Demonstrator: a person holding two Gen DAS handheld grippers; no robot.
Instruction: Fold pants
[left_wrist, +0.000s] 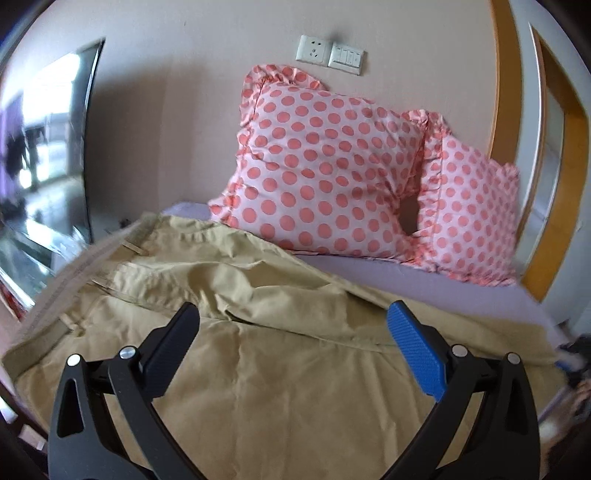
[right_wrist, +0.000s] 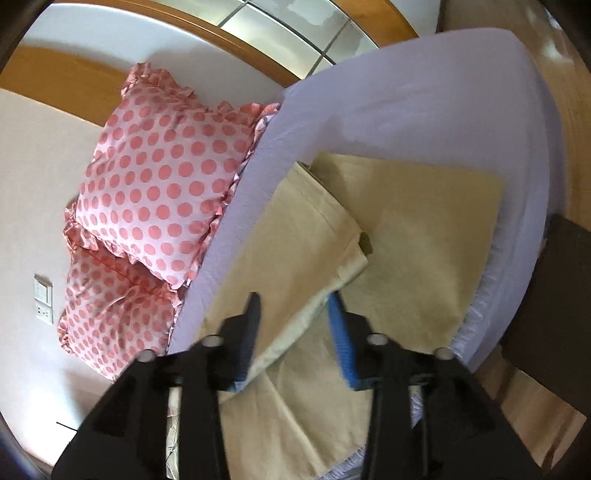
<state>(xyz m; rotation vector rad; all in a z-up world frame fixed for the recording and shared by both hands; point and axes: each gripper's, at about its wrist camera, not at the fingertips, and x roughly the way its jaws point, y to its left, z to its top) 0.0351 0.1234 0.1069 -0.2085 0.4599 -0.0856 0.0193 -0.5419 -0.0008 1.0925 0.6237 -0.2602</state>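
A: My left gripper hangs open over the khaki pants spread on the bed.

B: My right gripper gapes too, a leg fold between its fingers. I'd say the fold is half done; next, pinch that edge.

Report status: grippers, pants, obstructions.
Left gripper open above pants. Right gripper open, pant leg between jaws. Pants spread on bed. Pillows behind, clear.
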